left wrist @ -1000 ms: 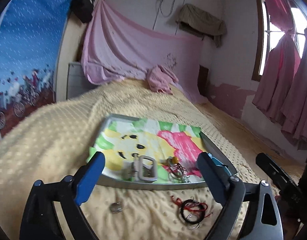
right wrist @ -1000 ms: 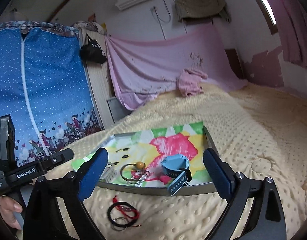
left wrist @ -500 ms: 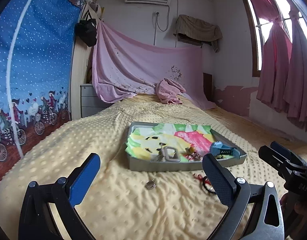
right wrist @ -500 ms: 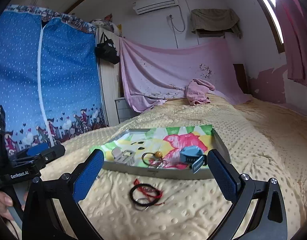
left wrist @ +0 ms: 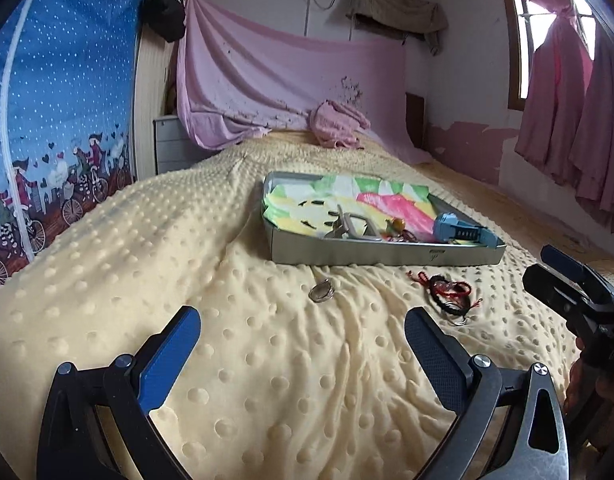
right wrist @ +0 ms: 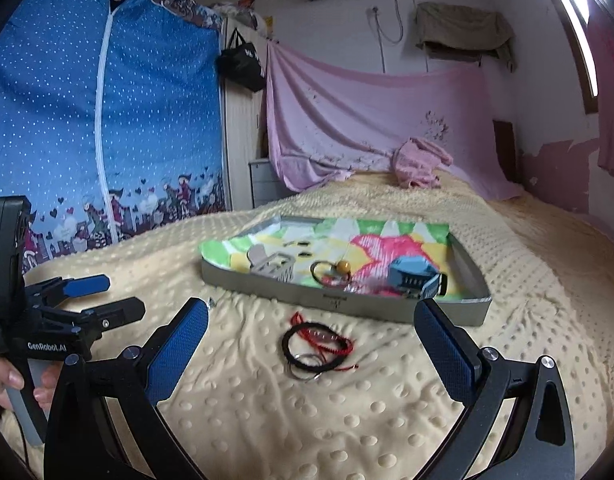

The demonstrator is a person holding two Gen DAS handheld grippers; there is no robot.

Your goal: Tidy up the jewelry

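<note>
On the bed, from left to right:
Blue curtain (right wrist: 107,120): it hangs at the far left, with white dots and a band of cartoon figures along the bottom
Left gripper (left wrist: 303,332): the blue fingers (left wrist: 169,356) stand wide apart over the bare blanket and nothing is between them; the jaws have just been opening to this width
Yellow blanket (left wrist: 147,280): dotted, it covers the whole bed
Silver ring (left wrist: 322,291): it lies alone on the blanket, just in front of the tray's near wall, toward its left corner
Grey tray (left wrist: 387,255): shallow, it rests on the blanket near the middle of the bed, with a bright green, yellow and pink cloth (right wrist: 367,240) inside
Things in the tray: a grey metal watch (right wrist: 275,266) at the left, a dark ring with an orange bead (right wrist: 333,270) in the middle, a blue watch (right wrist: 411,276) at the right
Black and red cord bracelets (right wrist: 315,346): a small tangle with thin silver rings, on the blanket in front of the tray, outside it
Right gripper (right wrist: 311,340): the fingers are spread wide to both sides of the bracelets, well short of touching them, and hold nothing; these jaws have also just been opening
Pink curtains (left wrist: 567,112): they hang at the window on the far right
</note>
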